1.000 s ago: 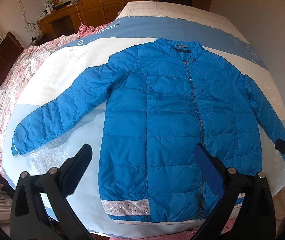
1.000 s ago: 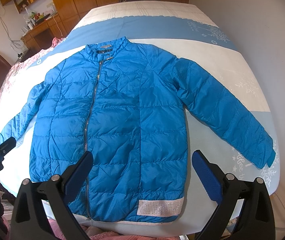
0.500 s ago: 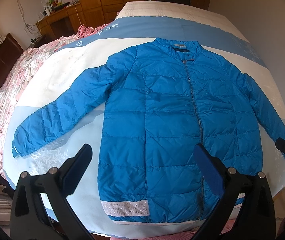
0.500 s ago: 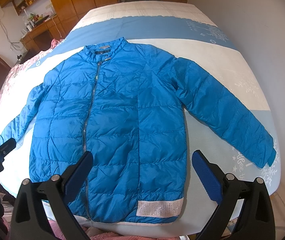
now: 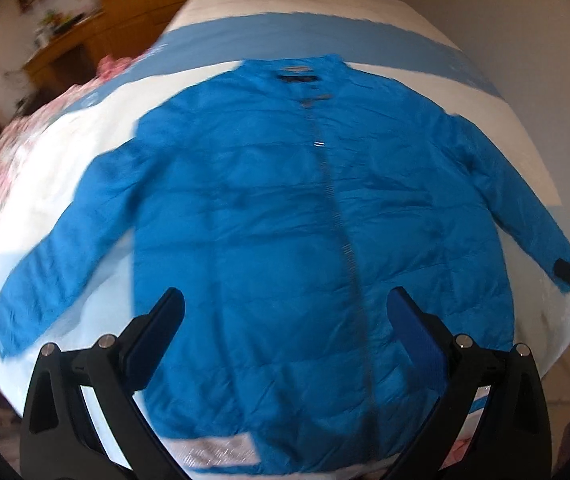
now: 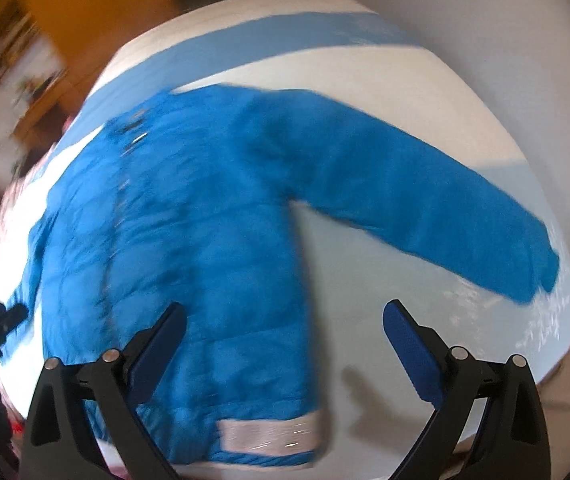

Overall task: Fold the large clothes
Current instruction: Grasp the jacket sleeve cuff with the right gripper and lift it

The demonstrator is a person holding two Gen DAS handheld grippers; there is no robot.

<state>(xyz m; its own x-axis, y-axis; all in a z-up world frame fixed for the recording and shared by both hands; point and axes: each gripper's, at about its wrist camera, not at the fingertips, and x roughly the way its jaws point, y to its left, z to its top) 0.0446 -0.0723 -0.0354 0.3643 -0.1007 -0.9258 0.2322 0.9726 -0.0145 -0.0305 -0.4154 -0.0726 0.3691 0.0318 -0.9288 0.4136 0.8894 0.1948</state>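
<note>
**Both grippers wide open above one blue jacket**

The left gripper (image 5: 285, 312) hangs with jaws spread wide, holding nothing, above the lower body of the blue puffer jacket (image 5: 285, 220). The right gripper (image 6: 283, 326) is equally wide and empty, above the jacket's hem edge. One jacket lies flat, zipped, on the bed (image 5: 497, 120), both sleeves spread. Both views are blurred.
</note>
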